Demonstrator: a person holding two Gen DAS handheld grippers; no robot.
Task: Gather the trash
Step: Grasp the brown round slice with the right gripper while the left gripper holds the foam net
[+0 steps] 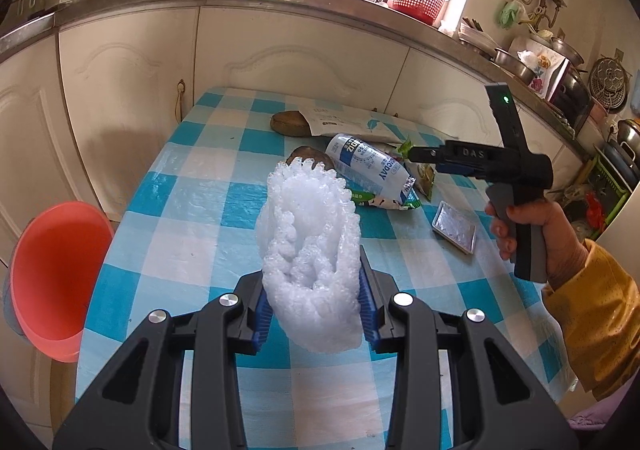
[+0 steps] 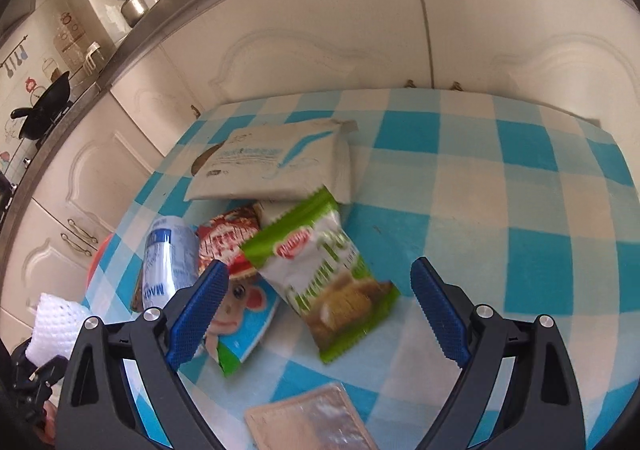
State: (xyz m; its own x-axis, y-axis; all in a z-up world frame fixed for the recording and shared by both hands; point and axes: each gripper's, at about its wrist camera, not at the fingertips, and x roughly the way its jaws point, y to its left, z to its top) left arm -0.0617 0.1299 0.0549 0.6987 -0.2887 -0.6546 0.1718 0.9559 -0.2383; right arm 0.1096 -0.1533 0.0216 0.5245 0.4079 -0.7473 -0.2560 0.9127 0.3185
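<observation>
Kitchen, checked blue tablecloth (image 1: 192, 194) strewn with wrappers. Left gripper (image 1: 316, 310) clamped on white foam fruit netting (image 1: 308, 246), held above the cloth: feather-light, springy, easily crushed, best pinched mid-body. Right gripper (image 2: 316, 314) poised wide apart over green snack wrapper (image 2: 328, 278) lying on the cloth: thin, crinkly, slippery; better taken by a crimped edge.

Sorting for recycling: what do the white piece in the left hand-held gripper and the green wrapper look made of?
White piece: soft foam netting, probably; bubbly, translucent mesh.
Green wrapper: glossy printed plastic film, probably; serrated ends, crinkled surface.
</observation>
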